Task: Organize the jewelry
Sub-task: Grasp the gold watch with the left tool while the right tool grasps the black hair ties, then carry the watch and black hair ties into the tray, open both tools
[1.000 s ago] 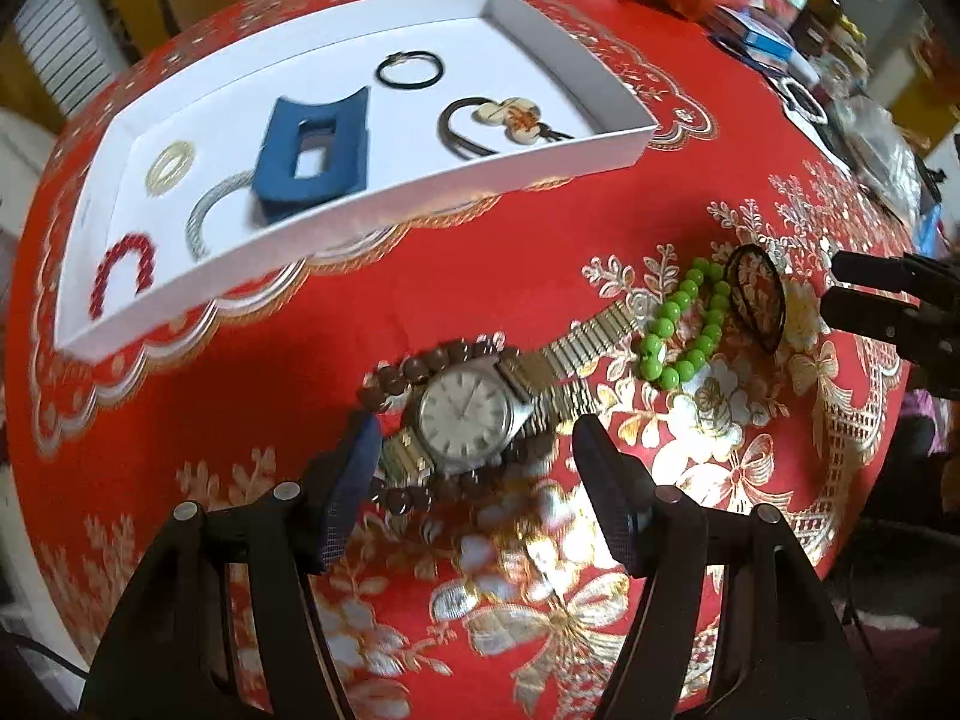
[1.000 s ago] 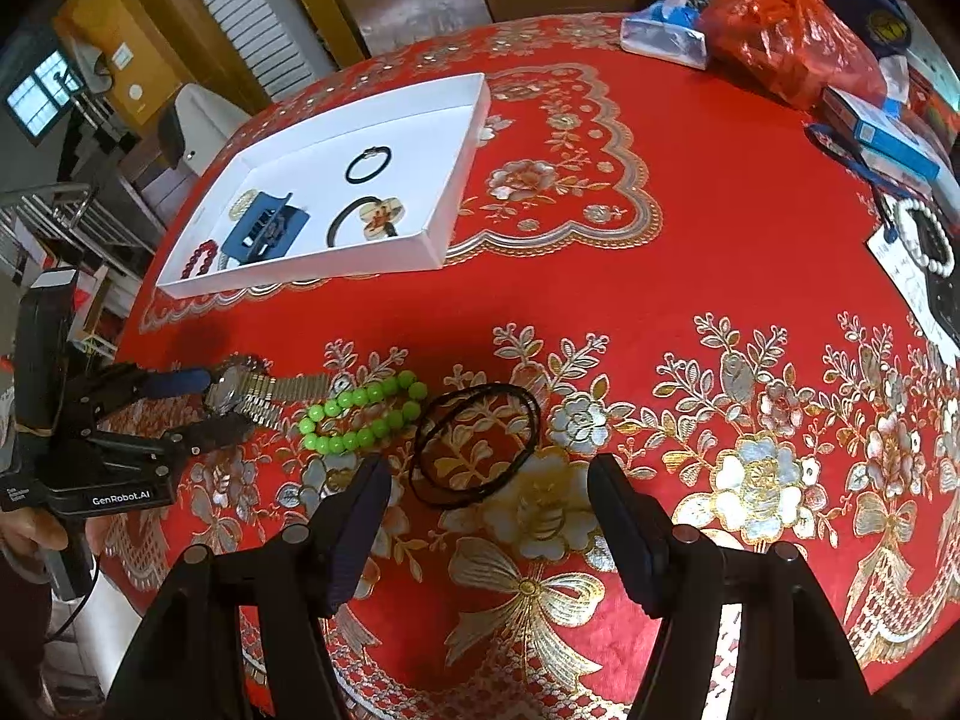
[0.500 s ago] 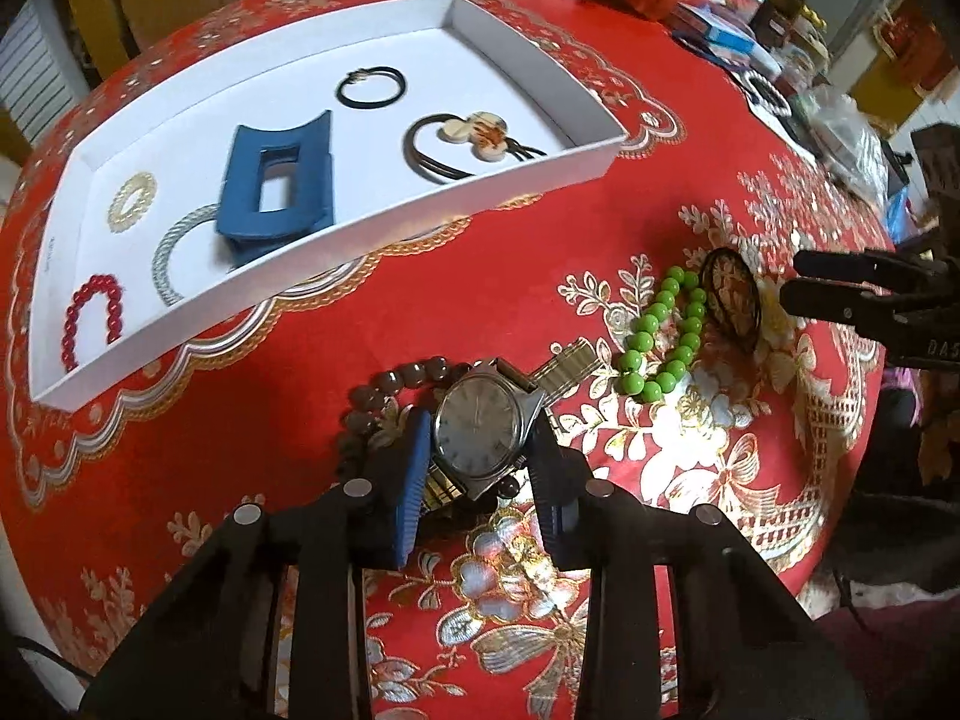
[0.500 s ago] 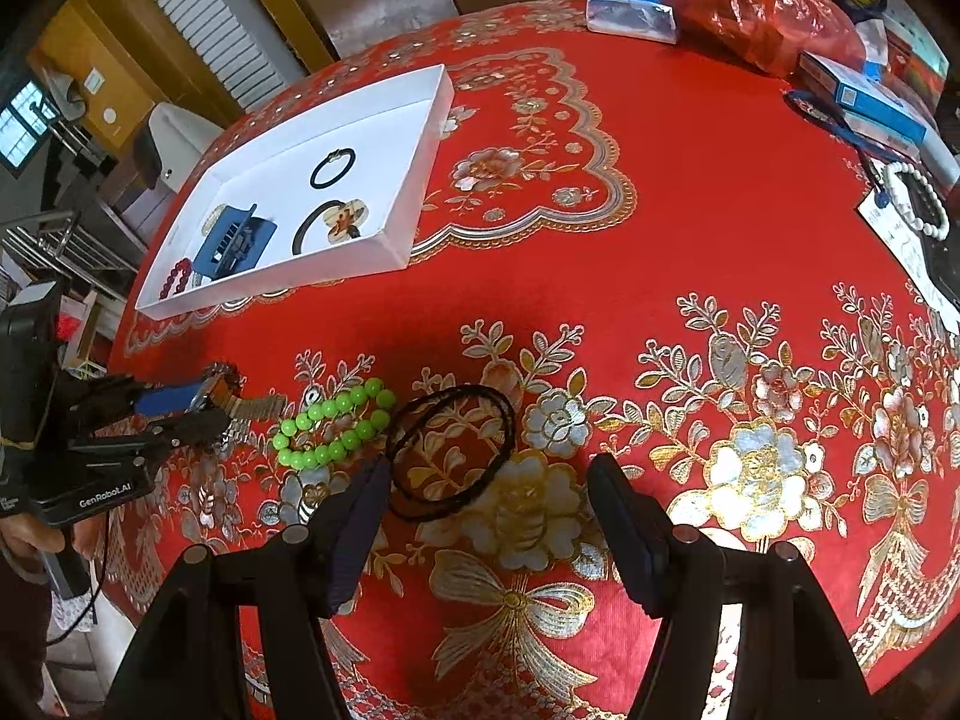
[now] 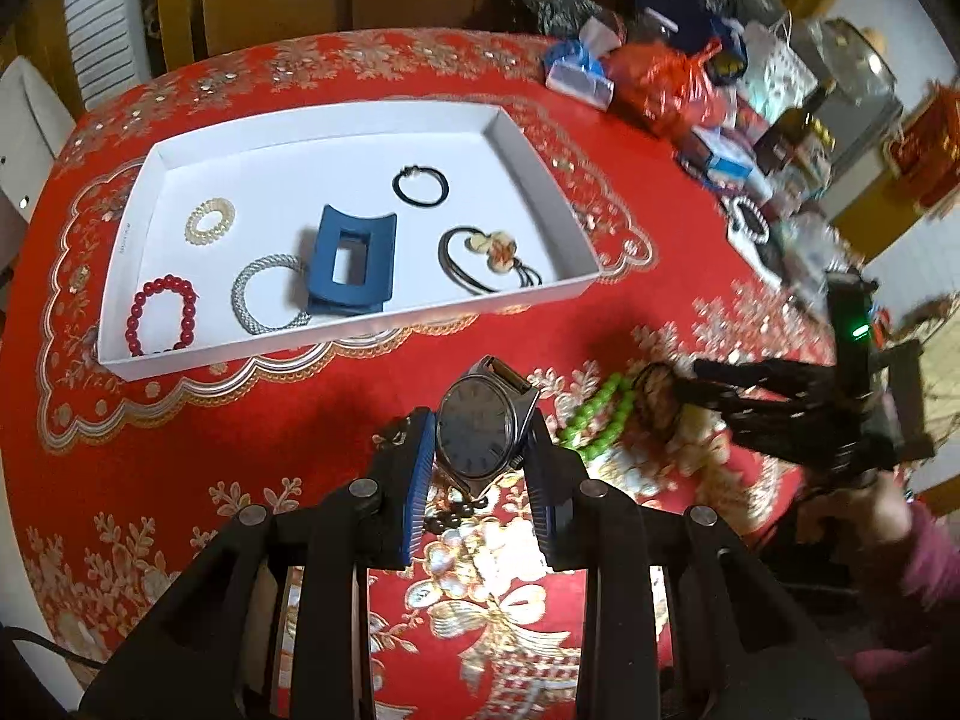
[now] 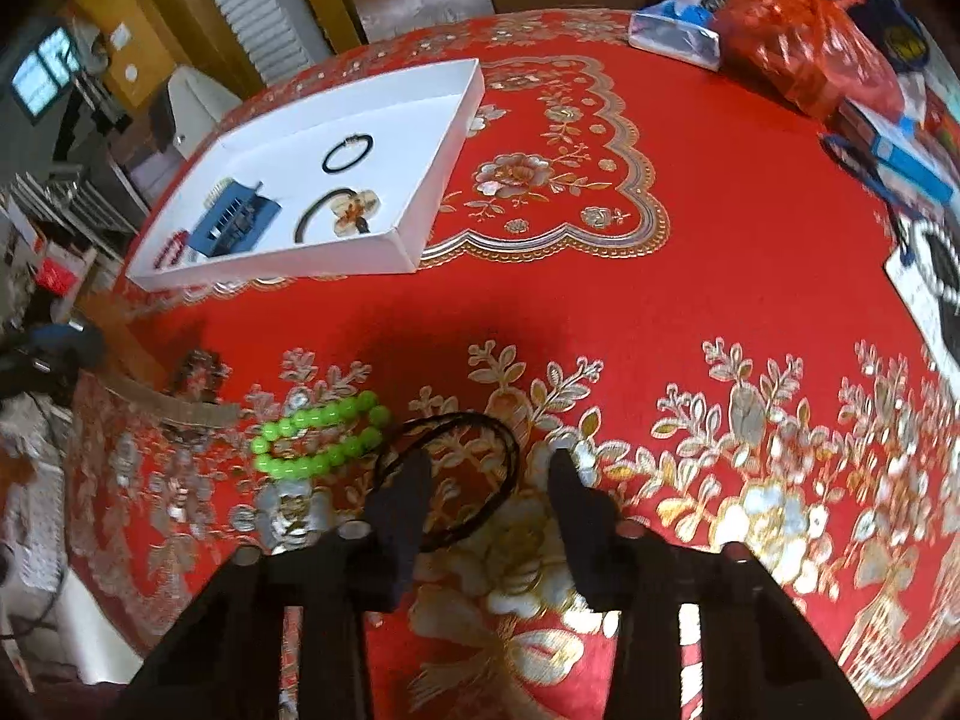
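My left gripper (image 5: 480,438) is shut on a silver watch (image 5: 477,432), held off the red cloth with its face toward the camera. A dark bead bracelet (image 5: 456,513) lies below it. In the right wrist view the watch's metal band (image 6: 180,411) trails, blurred. The right gripper (image 6: 489,477) hangs low over a black hair tie (image 6: 456,418), its jaws closing. One finger stands inside the loop and the other outside it, with a gap still showing. A green bead bracelet (image 6: 318,438) lies just left of the tie. The white tray (image 5: 360,339) holds several pieces.
The tray (image 6: 270,267) holds a blue claw clip (image 5: 354,261), a red bead bracelet (image 5: 159,315), a silver bangle (image 5: 264,294) and hair ties. A red bag (image 5: 666,84), tissue pack (image 5: 576,78) and boxes crowd the far right. A pink-sleeved hand (image 5: 900,528) holds the right gripper.
My left jaws closed on the watch and lifted it off the cloth toward the camera. The right fingers narrowed over the black hair tie.
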### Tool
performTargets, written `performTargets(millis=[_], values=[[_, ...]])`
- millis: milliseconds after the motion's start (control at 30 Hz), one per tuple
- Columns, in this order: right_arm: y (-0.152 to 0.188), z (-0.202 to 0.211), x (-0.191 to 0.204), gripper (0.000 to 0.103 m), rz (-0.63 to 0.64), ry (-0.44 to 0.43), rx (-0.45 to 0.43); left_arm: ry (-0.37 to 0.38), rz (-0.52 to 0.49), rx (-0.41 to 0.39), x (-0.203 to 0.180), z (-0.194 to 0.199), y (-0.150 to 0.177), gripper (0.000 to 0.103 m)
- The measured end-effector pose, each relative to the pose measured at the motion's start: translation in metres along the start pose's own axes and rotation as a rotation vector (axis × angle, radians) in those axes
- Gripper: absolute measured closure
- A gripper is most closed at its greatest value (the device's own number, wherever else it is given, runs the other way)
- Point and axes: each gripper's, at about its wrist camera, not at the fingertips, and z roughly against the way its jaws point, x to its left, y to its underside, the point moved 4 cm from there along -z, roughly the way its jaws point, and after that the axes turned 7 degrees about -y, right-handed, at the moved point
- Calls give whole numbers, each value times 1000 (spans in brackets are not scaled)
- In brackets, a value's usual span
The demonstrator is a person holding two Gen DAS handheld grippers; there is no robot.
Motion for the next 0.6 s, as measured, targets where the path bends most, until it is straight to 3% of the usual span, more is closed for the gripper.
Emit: performTargets(millis=[67, 133, 267, 600], values=[[0, -9, 1, 93, 49, 58, 24, 10, 24, -1, 4, 6, -3, 75], [0, -10, 1, 99, 97, 106, 8, 24, 55, -3, 9, 11, -5, 75], [0, -8, -5, 100, 94, 102, 0, 40, 114, -8, 18, 21, -8, 75], [-35, 44, 10, 101, 65, -37, -123, -21, 180, -55, 37, 43, -20, 75]])
